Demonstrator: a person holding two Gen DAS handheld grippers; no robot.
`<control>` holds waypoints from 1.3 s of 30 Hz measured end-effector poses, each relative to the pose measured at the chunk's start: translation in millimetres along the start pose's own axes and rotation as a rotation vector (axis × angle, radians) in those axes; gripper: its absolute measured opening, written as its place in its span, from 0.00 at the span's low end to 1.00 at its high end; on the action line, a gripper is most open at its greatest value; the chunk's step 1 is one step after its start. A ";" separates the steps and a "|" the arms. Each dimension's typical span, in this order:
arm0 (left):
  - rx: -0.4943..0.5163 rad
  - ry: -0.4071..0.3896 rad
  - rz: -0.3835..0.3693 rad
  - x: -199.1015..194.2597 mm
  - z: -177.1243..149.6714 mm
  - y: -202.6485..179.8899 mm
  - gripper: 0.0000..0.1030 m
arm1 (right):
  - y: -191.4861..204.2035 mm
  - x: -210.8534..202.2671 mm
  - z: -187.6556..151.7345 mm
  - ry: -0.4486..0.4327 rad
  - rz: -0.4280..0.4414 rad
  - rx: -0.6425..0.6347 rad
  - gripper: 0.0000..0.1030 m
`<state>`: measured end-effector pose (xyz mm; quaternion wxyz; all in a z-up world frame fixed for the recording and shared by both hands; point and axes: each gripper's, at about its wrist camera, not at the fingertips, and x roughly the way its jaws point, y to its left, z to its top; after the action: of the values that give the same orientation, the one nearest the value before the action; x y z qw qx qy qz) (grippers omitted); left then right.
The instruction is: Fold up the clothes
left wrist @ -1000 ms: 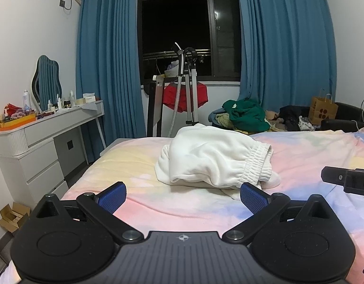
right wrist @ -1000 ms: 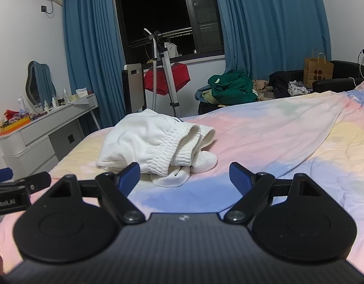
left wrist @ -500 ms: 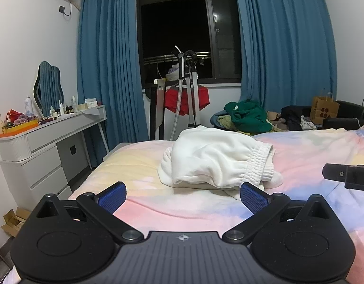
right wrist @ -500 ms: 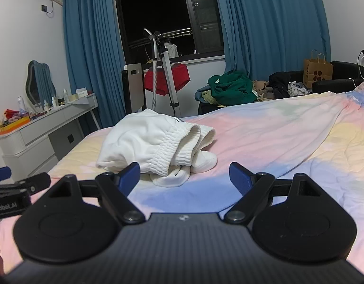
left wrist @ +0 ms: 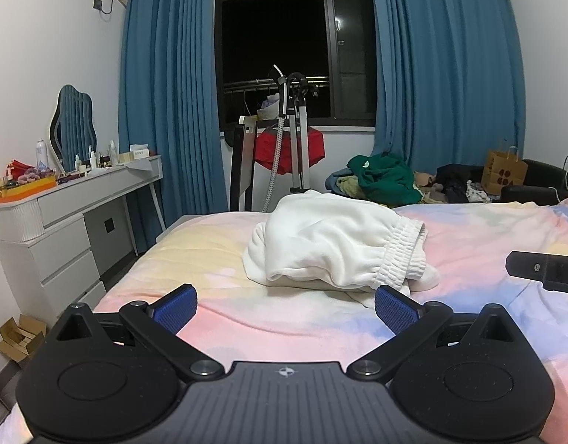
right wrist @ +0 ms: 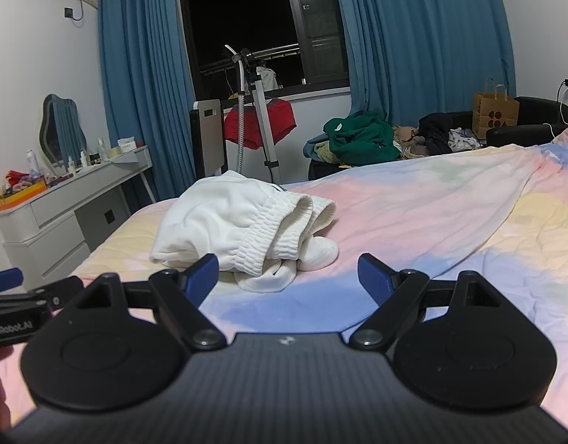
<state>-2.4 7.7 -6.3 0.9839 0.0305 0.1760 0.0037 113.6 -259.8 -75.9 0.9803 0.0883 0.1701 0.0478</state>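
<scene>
Ahead of me I see a bed [left wrist: 469, 229] under a pastel sheet of pink, yellow and blue. Behind it, blue curtains [left wrist: 165, 85] frame a dark window [left wrist: 276, 37]. A metal stand [left wrist: 298, 129] with a red garment [left wrist: 313, 150] hanging on it sits below the window. On my left is a grey dresser [left wrist: 62, 218] crowded with bottles, a wavy mirror [left wrist: 75, 120] above it. To the right, a heap of clothes topped in green [right wrist: 358, 137] lies near a brown paper bag [right wrist: 493, 111].

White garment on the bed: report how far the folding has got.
Done: nothing; the white garment lies bunched on the bed, elastic waistband crumpled. In hand: nothing; left gripper and right gripper have open, empty jaws short of it. Left: spread, then fold.
</scene>
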 end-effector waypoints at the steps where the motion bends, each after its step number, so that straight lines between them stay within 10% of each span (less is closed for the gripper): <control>1: -0.005 0.002 -0.005 0.5 -0.7 0.8 1.00 | 0.0 -0.4 0.2 -0.001 0.001 -0.001 0.81; 15: 0.062 0.065 -0.021 33.2 -16.9 -19.2 0.99 | -17.4 -11.9 9.0 -0.022 -0.038 0.088 0.81; 39: 0.443 0.037 0.007 271.1 28.2 -200.5 0.89 | -97.0 28.4 -10.5 0.043 -0.148 0.296 0.81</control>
<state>261.0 -189.2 -86.1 0.9497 0.2466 0.1905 -0.0312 142.8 -349.6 -113.2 0.9535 0.2181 0.2023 -0.0482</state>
